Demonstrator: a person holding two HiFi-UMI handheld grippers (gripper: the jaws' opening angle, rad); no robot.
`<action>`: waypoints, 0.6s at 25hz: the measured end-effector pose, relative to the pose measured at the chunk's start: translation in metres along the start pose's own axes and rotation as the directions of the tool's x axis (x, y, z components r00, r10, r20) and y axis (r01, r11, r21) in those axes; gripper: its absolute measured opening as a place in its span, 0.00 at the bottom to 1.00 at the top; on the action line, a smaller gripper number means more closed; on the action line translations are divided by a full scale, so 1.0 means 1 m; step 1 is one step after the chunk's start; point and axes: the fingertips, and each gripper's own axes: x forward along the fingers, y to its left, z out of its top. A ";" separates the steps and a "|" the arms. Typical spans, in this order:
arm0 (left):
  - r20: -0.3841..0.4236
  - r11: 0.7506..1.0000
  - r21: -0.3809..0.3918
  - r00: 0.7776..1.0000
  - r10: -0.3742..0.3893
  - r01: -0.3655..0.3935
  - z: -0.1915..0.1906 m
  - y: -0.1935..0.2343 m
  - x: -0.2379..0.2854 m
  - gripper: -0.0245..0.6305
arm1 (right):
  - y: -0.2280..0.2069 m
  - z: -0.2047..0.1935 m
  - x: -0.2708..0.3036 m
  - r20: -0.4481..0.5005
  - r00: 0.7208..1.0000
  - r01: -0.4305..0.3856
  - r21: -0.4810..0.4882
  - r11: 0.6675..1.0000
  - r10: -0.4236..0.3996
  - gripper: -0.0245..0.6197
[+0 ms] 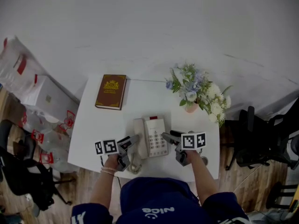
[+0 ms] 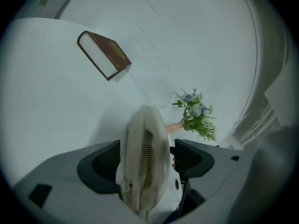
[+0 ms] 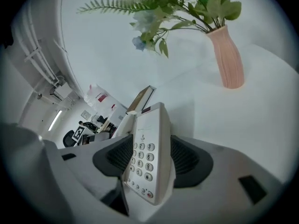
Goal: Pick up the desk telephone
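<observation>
The white bench against a pale wall holds the cream desk telephone at its near edge. There the left claw, released, straddles the handset, and the right claw, released, straddles the keypad base. Gripping and lifting seem still to do. Farther back lie a brown hardback book and flowers in a pink vase.

Left hand-held gripper and right hand-held gripper: both low, pitched down, angled inward, jaws spread wide, not clamping.

White table: brown book far-left, flower vase far-right, desk telephone near edge.
</observation>
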 end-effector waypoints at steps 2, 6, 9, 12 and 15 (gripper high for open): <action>-0.035 1.000 0.008 0.999 -0.014 0.014 -0.003 0.002 0.006 0.58 | -0.007 -0.006 0.006 -0.031 1.000 -0.004 0.019 1.000 0.004 0.42; -0.084 1.000 -0.017 0.996 -0.028 0.026 -0.006 0.010 0.012 0.59 | -0.014 -0.015 0.018 -0.072 0.997 -0.028 0.058 0.998 0.033 0.43; -0.096 0.998 -0.024 0.994 -0.054 0.052 -0.006 0.009 0.014 0.59 | -0.014 -0.021 0.025 -0.109 0.992 -0.052 0.062 0.997 0.058 0.43; -0.100 0.995 -0.047 0.991 -0.091 0.087 -0.008 0.006 0.018 0.59 | -0.016 -0.027 0.029 -0.137 0.987 -0.070 0.087 0.994 0.081 0.42; -0.103 0.992 -0.044 0.987 -0.121 0.117 -0.010 0.000 0.025 0.59 | -0.014 -0.031 0.034 -0.158 0.982 -0.086 0.096 0.992 0.100 0.42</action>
